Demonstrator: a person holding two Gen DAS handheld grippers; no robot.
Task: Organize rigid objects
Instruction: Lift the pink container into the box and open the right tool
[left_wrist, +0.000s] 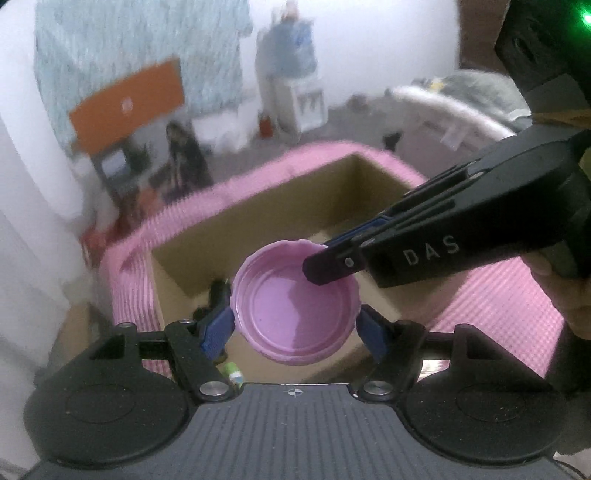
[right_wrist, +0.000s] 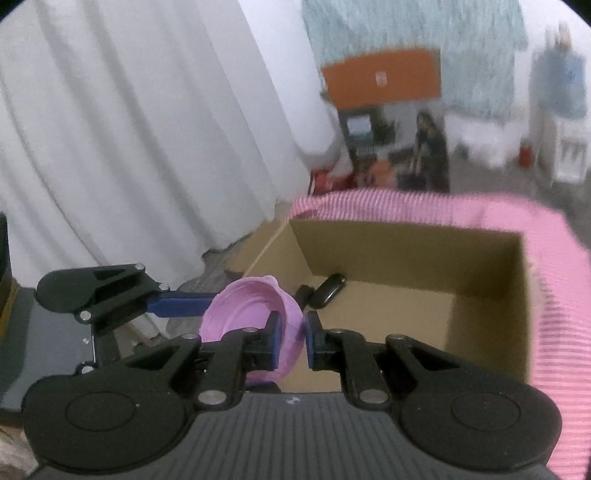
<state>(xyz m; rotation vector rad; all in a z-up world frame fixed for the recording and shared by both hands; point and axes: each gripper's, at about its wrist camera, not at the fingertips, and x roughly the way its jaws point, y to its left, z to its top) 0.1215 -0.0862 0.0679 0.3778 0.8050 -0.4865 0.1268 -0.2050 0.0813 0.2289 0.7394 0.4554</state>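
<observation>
Two grippers meet on one pink lid (left_wrist: 295, 306), held over the near edge of the open cardboard box (left_wrist: 258, 206). Left gripper (left_wrist: 293, 328): blue pads pressed against the lid's opposite sides, hollow face up. Right gripper (right_wrist: 291, 341): jaws narrowed on the lid's rim, one finger inside, one outside. Pink ribbed mat (right_wrist: 554, 295) wraps the box's far and right sides. Inside the box, near its left wall, lies a dark object (right_wrist: 327, 291), too blurred to identify. White curtain (right_wrist: 129, 129) hangs left of the box. A small green-and-white item (left_wrist: 232, 371) lies just below the left gripper's pad.
</observation>
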